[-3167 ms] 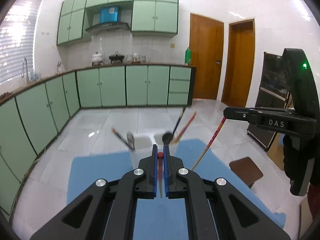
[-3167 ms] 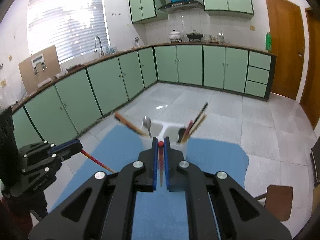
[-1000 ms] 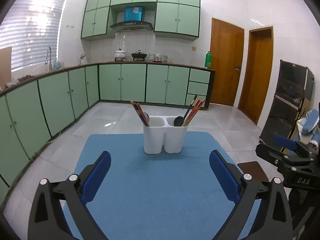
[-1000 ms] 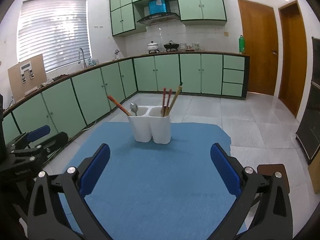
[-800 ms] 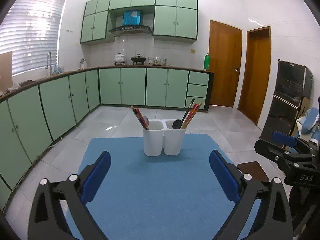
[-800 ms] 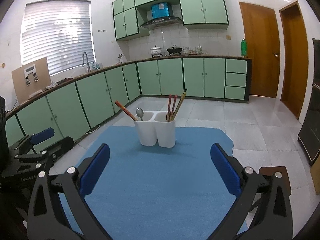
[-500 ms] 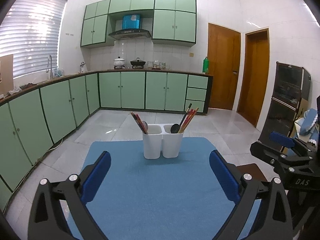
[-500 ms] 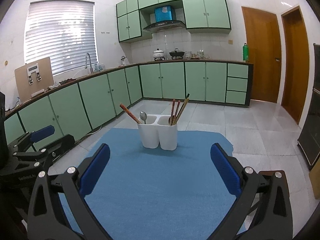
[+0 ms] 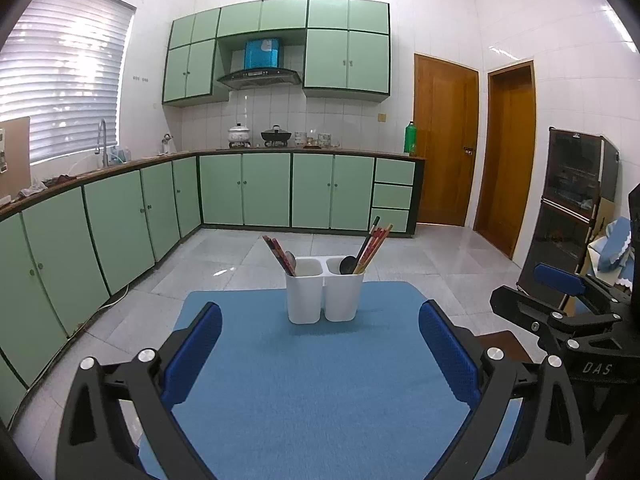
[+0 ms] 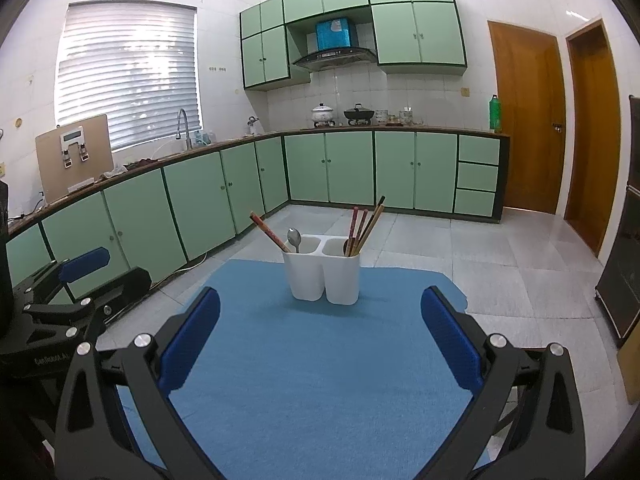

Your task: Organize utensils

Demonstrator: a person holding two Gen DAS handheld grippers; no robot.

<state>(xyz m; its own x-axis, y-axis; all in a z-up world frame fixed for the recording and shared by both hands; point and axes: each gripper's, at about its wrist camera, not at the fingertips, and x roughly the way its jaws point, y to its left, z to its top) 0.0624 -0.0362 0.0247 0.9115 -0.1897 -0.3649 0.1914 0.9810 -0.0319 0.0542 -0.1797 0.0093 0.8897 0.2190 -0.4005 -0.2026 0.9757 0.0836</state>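
The white plastic two-compartment utensil holder (image 9: 325, 294) stands upright near the far edge of the blue felt-like table mat (image 9: 320, 400), with red-brown chopsticks (image 10: 267, 232) and a silver metal spoon (image 10: 294, 237) in its left cup and a dark spoon (image 9: 347, 265) with more chopsticks (image 9: 374, 246) in its right one, so I judge the sorting is finished. The left gripper (image 9: 320, 354) and the right gripper (image 10: 320, 344) both hang empty above the near part of the mat, blue pads wide apart. Between them and the holder the mat is bare, so there is free room, but the mat edge is close behind the holder
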